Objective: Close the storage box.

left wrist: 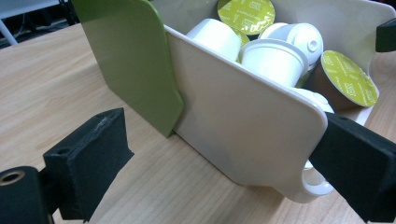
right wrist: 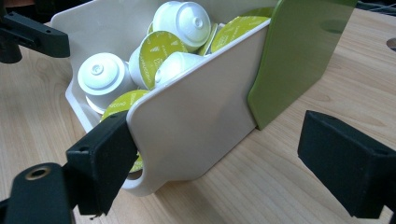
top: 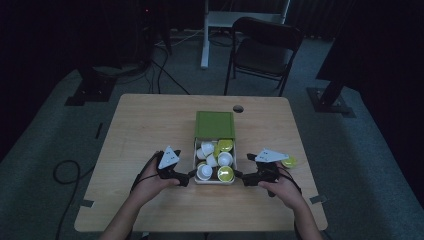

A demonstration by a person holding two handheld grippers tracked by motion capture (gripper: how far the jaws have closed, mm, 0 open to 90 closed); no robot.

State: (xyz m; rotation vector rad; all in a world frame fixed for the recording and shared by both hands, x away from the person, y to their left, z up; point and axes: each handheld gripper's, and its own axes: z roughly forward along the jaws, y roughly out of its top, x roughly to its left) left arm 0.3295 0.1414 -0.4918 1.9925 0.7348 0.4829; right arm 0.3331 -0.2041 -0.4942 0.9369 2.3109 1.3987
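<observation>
The white drawer tray (top: 214, 181) is sitting near the middle of the wooden worktop (top: 145, 125), pulled partway out of its green sleeve (top: 214, 124). The long axis of the tray is running from the person's side toward the far edge, with the open end facing the person and the sleeve lying at the far end.

The left gripper (top: 189, 177) is standing wide open at the near left corner of the tray. In the left gripper view, one jaw is lying against the near corner of the white side wall (left wrist: 243, 126) while the other jaw is hanging apart from it over bare wood. The right gripper (top: 242, 177) is likewise standing wide open at the near right corner; one jaw is resting at the wall corner (right wrist: 187, 126), the other well clear. Neither gripper is clamping anything.

The tray is holding coffee capsules (top: 225, 159), some white cup bodies, some showing yellow-green foil lids (right wrist: 161, 53). The lids are carrying small printed writing, possibly a brand name, but it is too blurred to read. One loose capsule (top: 289, 161) is lying on the worktop just beside the right gripper.
</observation>
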